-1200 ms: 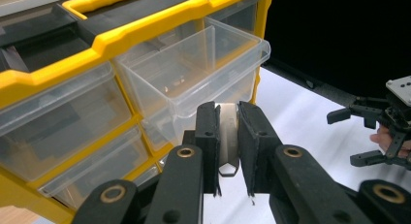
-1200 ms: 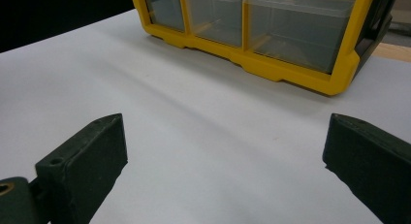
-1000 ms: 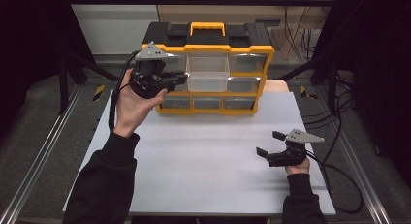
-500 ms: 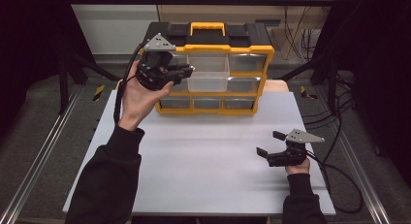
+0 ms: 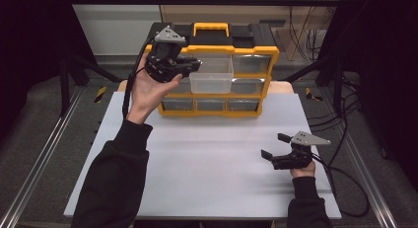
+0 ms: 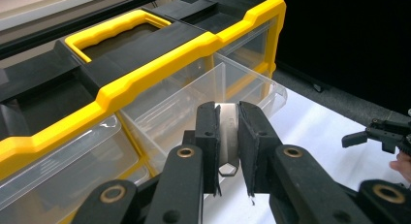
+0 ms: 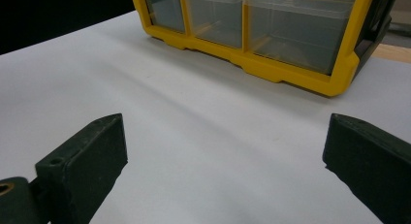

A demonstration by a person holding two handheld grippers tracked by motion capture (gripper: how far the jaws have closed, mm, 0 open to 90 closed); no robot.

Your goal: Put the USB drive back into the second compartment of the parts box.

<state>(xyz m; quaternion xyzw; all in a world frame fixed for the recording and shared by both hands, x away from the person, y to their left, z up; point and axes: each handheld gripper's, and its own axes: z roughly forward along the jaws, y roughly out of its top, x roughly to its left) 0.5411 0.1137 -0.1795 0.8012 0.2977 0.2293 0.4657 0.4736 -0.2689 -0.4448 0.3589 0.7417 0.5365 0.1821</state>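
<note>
High view: the left tool (image 5: pixel 190 66) hovers at the far left, at the pulled-out clear drawer (image 5: pixel 212 76) of the yellow organizer (image 5: pixel 256 53); the right tool (image 5: pixel 275 148) rests wide open on the white tabletop (image 5: pixel 197 154).

Left tool view: its jaws clamp a small metal piece (image 6: pixel 227 136) just short of the drawer.

Right tool view: jaws wide, empty.

Judgement: carrying step; next, reach over the drawer and release.

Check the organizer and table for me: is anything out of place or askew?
One thing: a clear drawer in the middle of the yellow organizer is pulled out, while its neighbours sit flush. The left gripper is beside it, shut on a flat metal piece. The right gripper rests open on the white table. Nothing looks spilled or damaged.
</note>
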